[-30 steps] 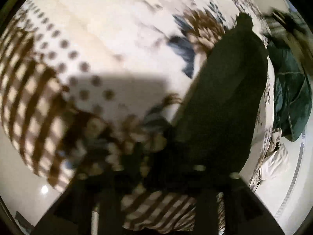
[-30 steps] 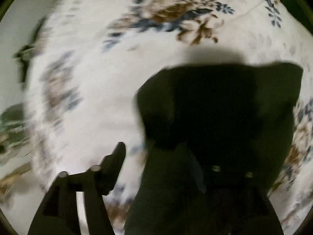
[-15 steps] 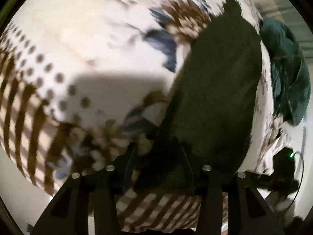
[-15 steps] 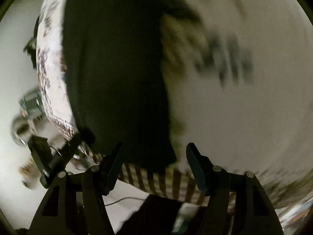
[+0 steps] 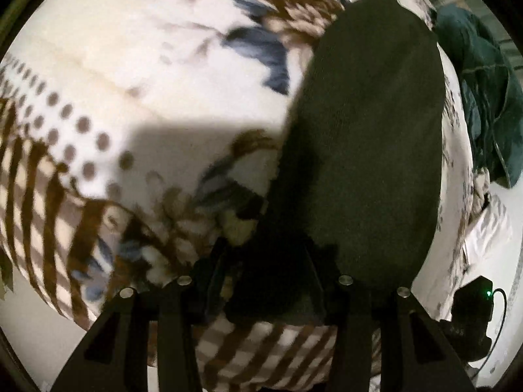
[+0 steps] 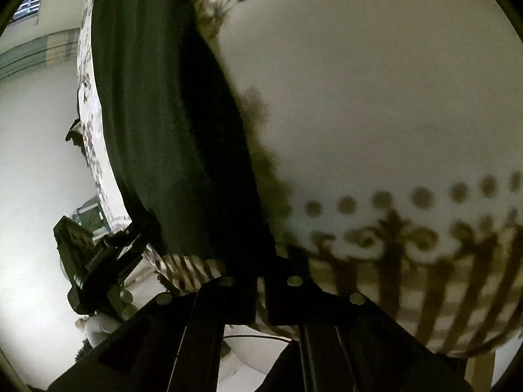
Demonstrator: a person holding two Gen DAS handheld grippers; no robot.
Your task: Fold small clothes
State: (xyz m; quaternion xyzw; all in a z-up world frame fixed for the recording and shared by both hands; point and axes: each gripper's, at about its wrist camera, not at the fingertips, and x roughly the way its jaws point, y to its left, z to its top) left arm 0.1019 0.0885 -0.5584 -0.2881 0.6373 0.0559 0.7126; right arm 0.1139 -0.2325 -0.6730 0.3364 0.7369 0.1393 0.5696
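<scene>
A small dark green garment [image 5: 366, 150] lies flat on a white floral bedspread [image 5: 137, 65], stretching away from me. My left gripper [image 5: 264, 261] is open with the garment's near corner lying between its fingers. In the right wrist view the same garment [image 6: 157, 124] runs up the left side. My right gripper [image 6: 260, 281] is shut on the garment's near edge at the bed's striped border [image 6: 408, 281]. The left gripper [image 6: 98, 261] shows at the far left of that view.
A teal blanket [image 5: 483, 98] is heaped at the bed's far right. A black device with a green light and cable [image 5: 474, 307] sits on the floor at the lower right. The bed edge drops to a pale floor [image 6: 36, 170].
My right gripper swung down to the garment's near edge and closed on it. My left gripper opened and its view shifted slightly closer along the garment.
</scene>
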